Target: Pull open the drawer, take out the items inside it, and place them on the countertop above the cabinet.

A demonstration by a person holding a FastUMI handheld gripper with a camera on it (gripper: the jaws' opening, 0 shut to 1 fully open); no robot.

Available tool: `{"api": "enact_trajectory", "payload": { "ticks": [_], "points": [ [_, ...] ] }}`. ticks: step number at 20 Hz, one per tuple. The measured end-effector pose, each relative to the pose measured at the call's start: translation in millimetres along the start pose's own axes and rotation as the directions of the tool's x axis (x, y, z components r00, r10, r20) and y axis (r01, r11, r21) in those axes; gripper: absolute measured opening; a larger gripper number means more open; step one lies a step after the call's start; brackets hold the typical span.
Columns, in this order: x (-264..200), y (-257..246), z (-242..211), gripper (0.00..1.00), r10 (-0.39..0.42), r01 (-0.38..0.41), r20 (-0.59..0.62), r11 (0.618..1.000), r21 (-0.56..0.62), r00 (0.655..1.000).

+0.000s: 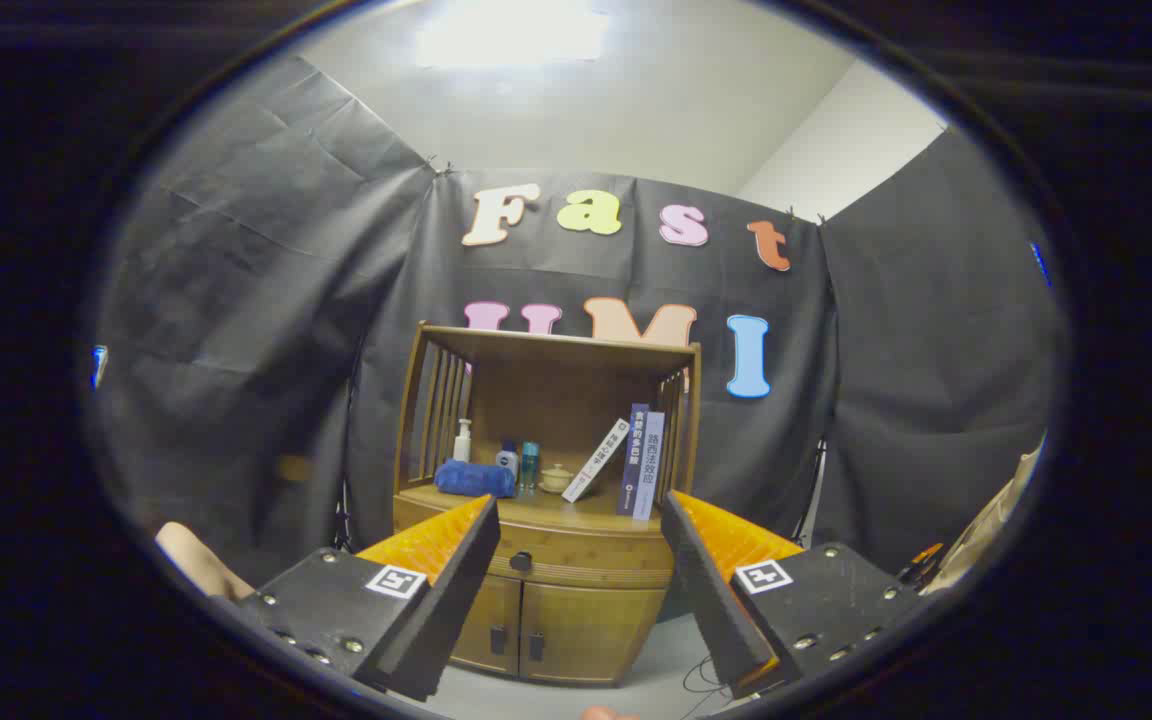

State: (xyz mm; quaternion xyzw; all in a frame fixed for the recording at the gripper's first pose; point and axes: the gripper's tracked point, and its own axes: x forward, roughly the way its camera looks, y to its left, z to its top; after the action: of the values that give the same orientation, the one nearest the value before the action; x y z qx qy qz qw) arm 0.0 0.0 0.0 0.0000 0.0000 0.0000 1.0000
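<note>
The gripper (576, 520) hangs well short of the wooden cabinet (556, 600) with its fingers spread wide and nothing between them, and the drawer (576, 562) sits closed under the countertop (546, 512), its small dark knob (521, 561) framed in the gap. That knob is a small target — a slightly off approach could let the fingers close beside it or slip off on the pull. The countertop is crowded too — a blue towel (474, 478), bottles (518, 462), a small cup (557, 477) and leaning books (626, 462) — so anything set down carelessly could topple them.

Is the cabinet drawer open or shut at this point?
Shut. The drawer front sits flush with the cabinet, its knob untouched; the open gripper hangs well short of it.
</note>
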Motion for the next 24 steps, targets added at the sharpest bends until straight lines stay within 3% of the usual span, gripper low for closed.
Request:
{"api": "enact_trajectory", "payload": {
  "ticks": [16,24],
  "points": [
    [19,8,-22,0.97,0.008,-0.008,-0.041,1.0,-0.012,0.999],
    [110,45,-81,0.97,0.056,-0.06,-0.079,0.997,-0.054,0.995]
  ]
}}
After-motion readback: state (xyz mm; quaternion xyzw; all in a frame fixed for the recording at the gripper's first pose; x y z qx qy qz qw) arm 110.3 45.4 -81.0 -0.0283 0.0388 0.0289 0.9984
